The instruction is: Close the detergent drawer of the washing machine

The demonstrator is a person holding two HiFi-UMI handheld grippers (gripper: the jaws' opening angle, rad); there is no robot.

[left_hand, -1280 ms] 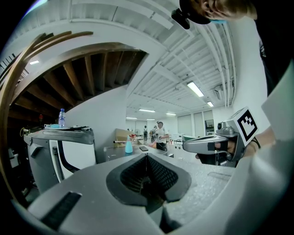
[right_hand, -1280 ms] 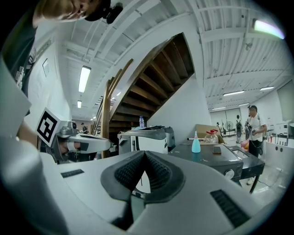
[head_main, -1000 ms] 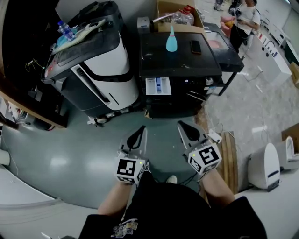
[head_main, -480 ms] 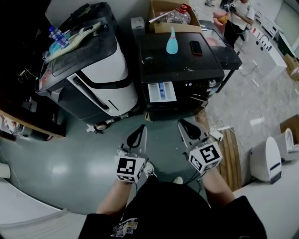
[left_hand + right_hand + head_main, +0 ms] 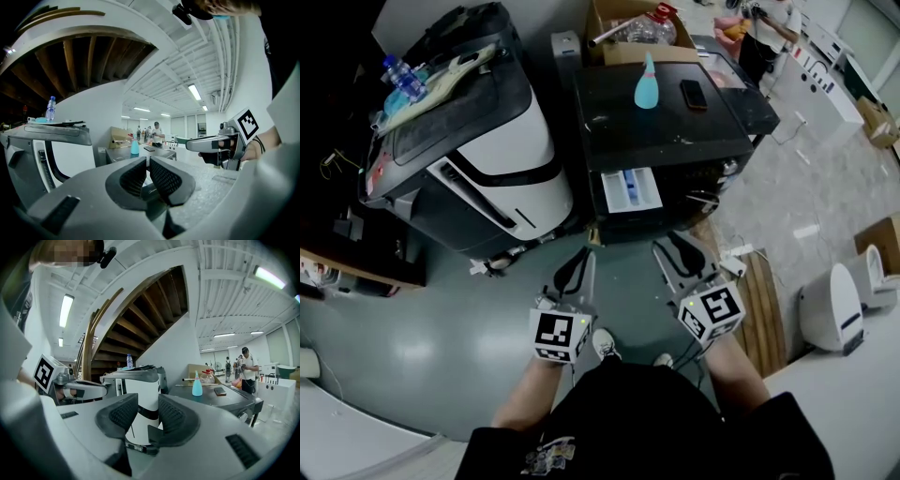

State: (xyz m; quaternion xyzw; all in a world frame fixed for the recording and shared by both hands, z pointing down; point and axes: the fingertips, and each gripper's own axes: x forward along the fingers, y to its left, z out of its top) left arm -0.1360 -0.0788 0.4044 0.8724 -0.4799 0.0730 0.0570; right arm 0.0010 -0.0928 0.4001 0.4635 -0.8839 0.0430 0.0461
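The black washing machine (image 5: 666, 131) stands ahead with its white and blue detergent drawer (image 5: 631, 190) pulled out of the front. My left gripper (image 5: 577, 261) is shut and empty, short of the machine and below-left of the drawer. My right gripper (image 5: 673, 246) hangs below-right of the drawer; its jaws are opening with nothing between them. In the left gripper view the pads (image 5: 161, 176) meet, and the right gripper (image 5: 211, 143) shows beside them. In the right gripper view the pads (image 5: 171, 416) stand apart, framing a white machine beyond.
A turquoise bottle (image 5: 647, 82) and a phone (image 5: 693, 94) lie on the washer's top. A white and black appliance (image 5: 502, 155) stands close on the left. Behind is a cardboard box (image 5: 623, 42). A wooden board (image 5: 761, 309) and cables lie at the right. A person (image 5: 761, 37) stands far back.
Both grippers and the head have come closer to the washing machine. The right gripper's jaws have parted; the left stays shut.
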